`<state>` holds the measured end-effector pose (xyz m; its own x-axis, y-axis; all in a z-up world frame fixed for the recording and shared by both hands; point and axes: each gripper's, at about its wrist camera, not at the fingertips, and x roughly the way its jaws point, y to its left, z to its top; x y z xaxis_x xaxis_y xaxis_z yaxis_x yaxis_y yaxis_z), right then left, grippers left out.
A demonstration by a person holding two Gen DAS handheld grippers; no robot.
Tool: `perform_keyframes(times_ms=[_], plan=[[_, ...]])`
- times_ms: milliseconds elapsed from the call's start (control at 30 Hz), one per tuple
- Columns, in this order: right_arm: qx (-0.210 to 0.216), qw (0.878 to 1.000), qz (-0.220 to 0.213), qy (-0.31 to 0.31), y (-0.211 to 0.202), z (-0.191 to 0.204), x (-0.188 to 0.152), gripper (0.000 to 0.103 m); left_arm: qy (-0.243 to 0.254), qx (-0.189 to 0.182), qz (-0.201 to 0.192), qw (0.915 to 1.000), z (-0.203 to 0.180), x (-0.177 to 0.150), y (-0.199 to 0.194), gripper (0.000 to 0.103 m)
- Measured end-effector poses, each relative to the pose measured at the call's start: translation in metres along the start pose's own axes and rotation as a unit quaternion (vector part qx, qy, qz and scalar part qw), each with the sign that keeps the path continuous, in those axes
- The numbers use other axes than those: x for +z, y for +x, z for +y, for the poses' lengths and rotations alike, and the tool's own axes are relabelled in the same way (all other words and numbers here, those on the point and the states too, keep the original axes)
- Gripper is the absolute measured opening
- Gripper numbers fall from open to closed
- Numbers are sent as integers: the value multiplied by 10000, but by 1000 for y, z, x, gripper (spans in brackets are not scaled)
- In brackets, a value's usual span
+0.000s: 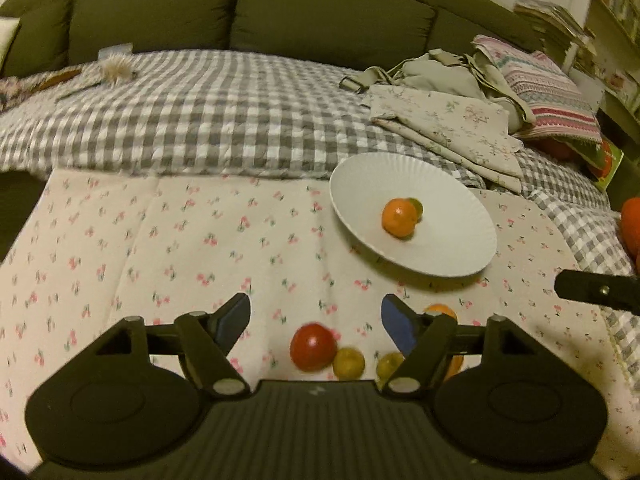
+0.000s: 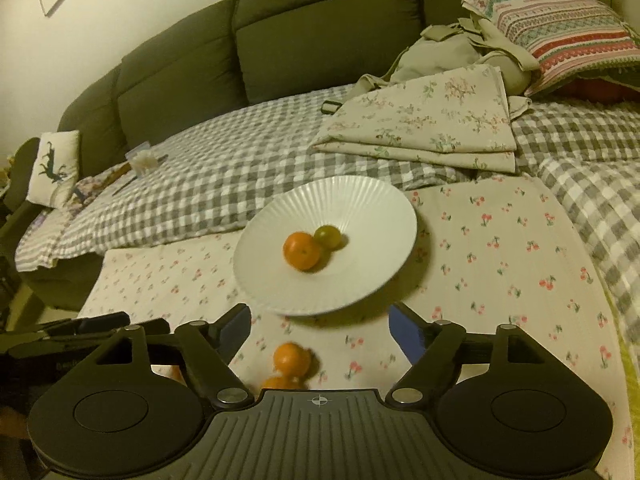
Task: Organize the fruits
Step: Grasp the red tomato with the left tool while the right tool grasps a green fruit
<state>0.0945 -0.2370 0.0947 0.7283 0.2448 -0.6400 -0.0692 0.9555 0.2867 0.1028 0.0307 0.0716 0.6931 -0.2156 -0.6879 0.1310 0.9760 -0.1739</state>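
Note:
A white ribbed plate (image 1: 360,176) (image 2: 360,196) sits on the cherry-print cloth (image 1: 160,240). On the plate lie an orange mandarin (image 1: 399,217) (image 2: 302,250) and a small green fruit (image 1: 417,205) (image 2: 327,236) that touches it. My left gripper (image 1: 315,304) is open above the cloth with nothing between its fingers. Below it lie a red fruit (image 1: 313,346), two yellow fruits (image 1: 349,363) and an orange one (image 1: 440,311), partly hidden by the right finger. My right gripper (image 2: 319,312) is open and empty at the plate's near rim. Two oranges (image 2: 291,358) lie beneath it.
A grey checked blanket (image 1: 220,120) covers the surface behind the cloth, with a dark green sofa (image 1: 280,12) beyond. Folded floral fabric (image 2: 432,120), a beige bag (image 2: 448,56) and a striped pillow (image 2: 560,24) are piled at the back right. A small cushion (image 2: 56,168) is far left.

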Motion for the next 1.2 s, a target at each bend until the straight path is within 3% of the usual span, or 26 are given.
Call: perform_keyframes(times_ms=[400, 833, 1200], plan=[[243, 9995, 169, -102, -24, 14, -27, 86, -203, -38, 175, 9996, 6, -15, 1, 76], [274, 9942, 638, -821, -6, 37, -48, 86, -485, -83, 394, 9980, 14, -17, 30, 76], [197, 9898, 966, -1032, 13, 42, -65, 83, -692, -145, 402, 9967, 18, -19, 46, 73]])
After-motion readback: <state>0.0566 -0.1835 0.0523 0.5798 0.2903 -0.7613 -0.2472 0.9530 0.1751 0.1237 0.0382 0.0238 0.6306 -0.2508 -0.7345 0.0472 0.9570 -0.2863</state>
